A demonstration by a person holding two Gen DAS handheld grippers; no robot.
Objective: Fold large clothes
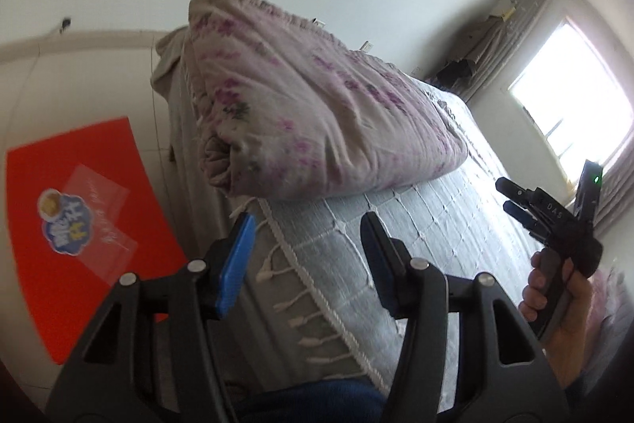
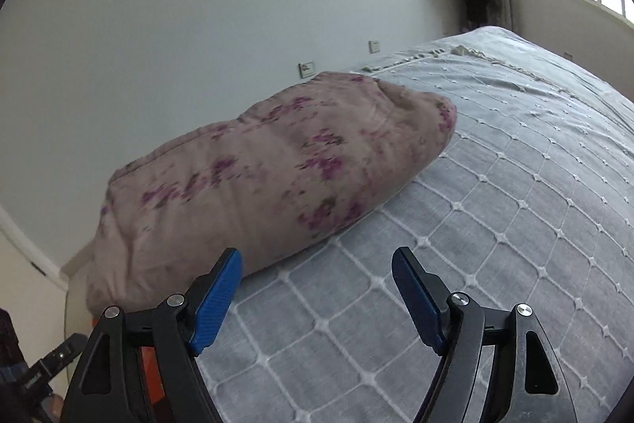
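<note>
- A folded floral quilt (image 2: 273, 181) lies bundled at the bed's (image 2: 515, 224) edge, near the wall.
- The left hand-held gripper (image 1: 309, 256) and right hand-held gripper (image 2: 317, 296) hover apart from it, jaws wide, empty.
- The bundle looks finished; squaring loose corners would tidy it.

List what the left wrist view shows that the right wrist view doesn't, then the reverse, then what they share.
Left wrist only: a red mat with a cartoon logo on the floor beside the bed, the bedspread's white tasselled fringe, the right claw open in a hand, and the left claw open and empty.

Right wrist only: two wall sockets, and the right claw from behind, open and empty.

Both: the folded floral quilt lying on the grey quilted bedspread, the white wall, and the bright window.
</note>
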